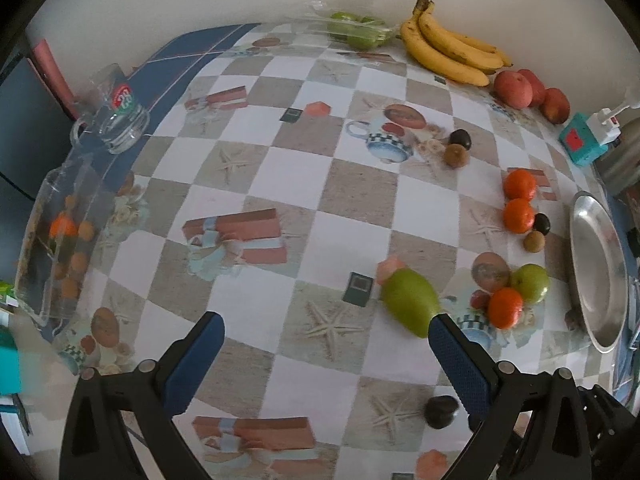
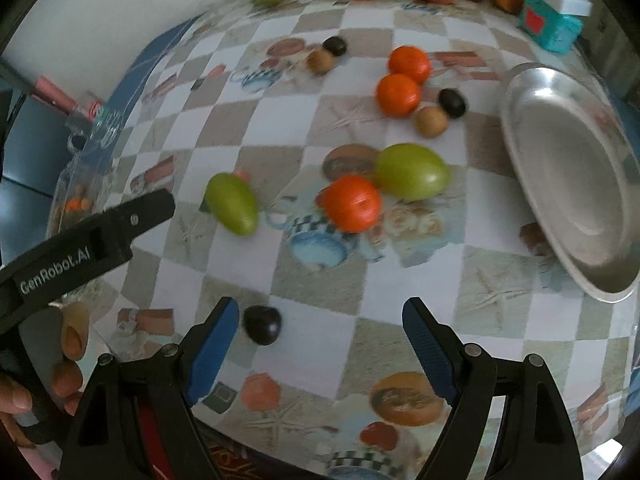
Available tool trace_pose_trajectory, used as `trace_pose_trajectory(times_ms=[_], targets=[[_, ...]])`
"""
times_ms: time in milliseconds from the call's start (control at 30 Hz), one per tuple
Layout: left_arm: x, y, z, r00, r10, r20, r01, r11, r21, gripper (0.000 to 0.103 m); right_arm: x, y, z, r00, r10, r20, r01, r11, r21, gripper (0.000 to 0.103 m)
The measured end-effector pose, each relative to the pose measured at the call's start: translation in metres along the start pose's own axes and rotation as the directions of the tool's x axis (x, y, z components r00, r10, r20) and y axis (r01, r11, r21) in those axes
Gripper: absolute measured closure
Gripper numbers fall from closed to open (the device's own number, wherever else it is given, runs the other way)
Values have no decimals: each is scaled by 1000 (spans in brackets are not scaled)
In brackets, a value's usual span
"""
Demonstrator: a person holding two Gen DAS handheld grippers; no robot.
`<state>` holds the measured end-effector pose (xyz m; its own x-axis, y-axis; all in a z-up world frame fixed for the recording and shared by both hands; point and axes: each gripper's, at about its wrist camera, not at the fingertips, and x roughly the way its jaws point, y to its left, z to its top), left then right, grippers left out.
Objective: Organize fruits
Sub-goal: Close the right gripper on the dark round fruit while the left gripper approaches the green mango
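Checked oilcloth covers the worktop [image 1: 304,184], where fruit lies loose: oranges [image 2: 398,94], two green mangoes [image 2: 412,172], small dark plums [image 2: 262,324], with bananas [image 1: 448,46] and apples [image 1: 514,88] grouped at the far edge. A steel plate [image 2: 568,176] waits empty at the right, likely the sorting spot. Both the left gripper [image 1: 326,364] and right gripper [image 2: 320,344] point down, jaws apart, holding nothing. The left gripper's side reads "GenRobot.AI".
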<state>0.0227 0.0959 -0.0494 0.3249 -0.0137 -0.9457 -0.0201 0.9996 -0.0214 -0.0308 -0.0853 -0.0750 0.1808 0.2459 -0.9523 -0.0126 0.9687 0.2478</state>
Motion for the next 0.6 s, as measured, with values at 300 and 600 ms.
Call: trace_pose_trajectory(times_ms=[300,600], targets=[[4,6,-2,1000,1,-17,-1,1000,-20,0,18,23,-5,998,-3,-69,0,999,-44,20],[7,7,-3,1000,6,-29,-7,1000,-25,0,43,39,-2,993,-13,-116,5,998,-66,32]])
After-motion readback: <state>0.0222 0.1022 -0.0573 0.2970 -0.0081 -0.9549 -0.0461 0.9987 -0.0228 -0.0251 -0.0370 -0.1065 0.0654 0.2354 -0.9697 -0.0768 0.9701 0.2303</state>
